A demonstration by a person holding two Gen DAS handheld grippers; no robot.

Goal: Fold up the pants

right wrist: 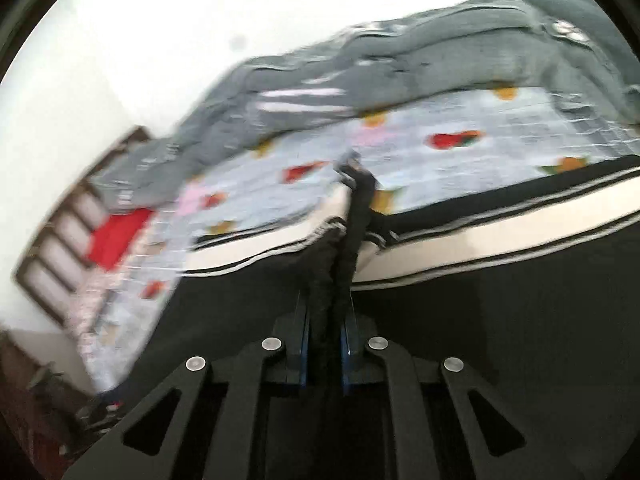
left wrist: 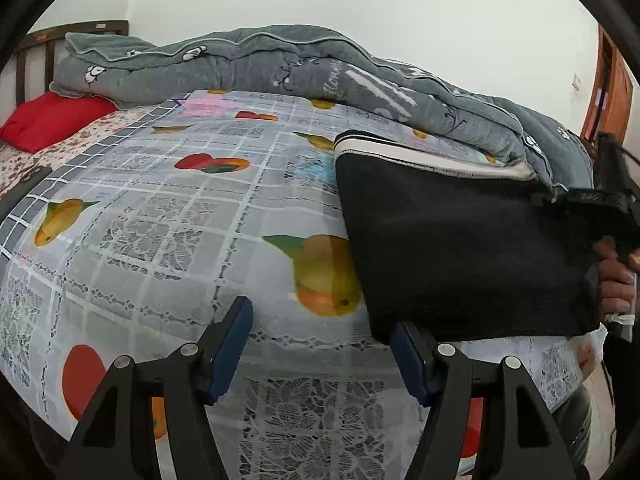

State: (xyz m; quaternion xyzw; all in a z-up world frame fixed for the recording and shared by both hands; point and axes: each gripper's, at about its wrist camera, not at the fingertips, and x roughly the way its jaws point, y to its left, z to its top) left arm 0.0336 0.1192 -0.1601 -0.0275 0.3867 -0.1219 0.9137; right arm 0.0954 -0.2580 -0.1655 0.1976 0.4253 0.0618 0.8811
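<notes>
Taking the fruit-print cloth on the bed as the landmark: at its far left end lies a red pillow, along its far edge a grey quilt, and over its right half hang the black pants, white side stripe uppermost.

The left gripper hovers low over the cloth's near edge, jaws wide apart and holding nothing; its right pad sits just beside the pants' lower corner. The right gripper is clamped on a bunched ridge of the black fabric.

The step in hand appears to be carrying the already doubled pants over the cloth. To do it well, I would judge, the free gripper should take that hanging lower corner before the fabric is lowered, so both ends come down level and the stripe edges stay matched.

The left view alone shows the pants as a whole panel, lifted off the cloth, and the person's hand at its right edge. The right view, blurred, alone shows the pinch itself and the stripe running both ways from it.
</notes>
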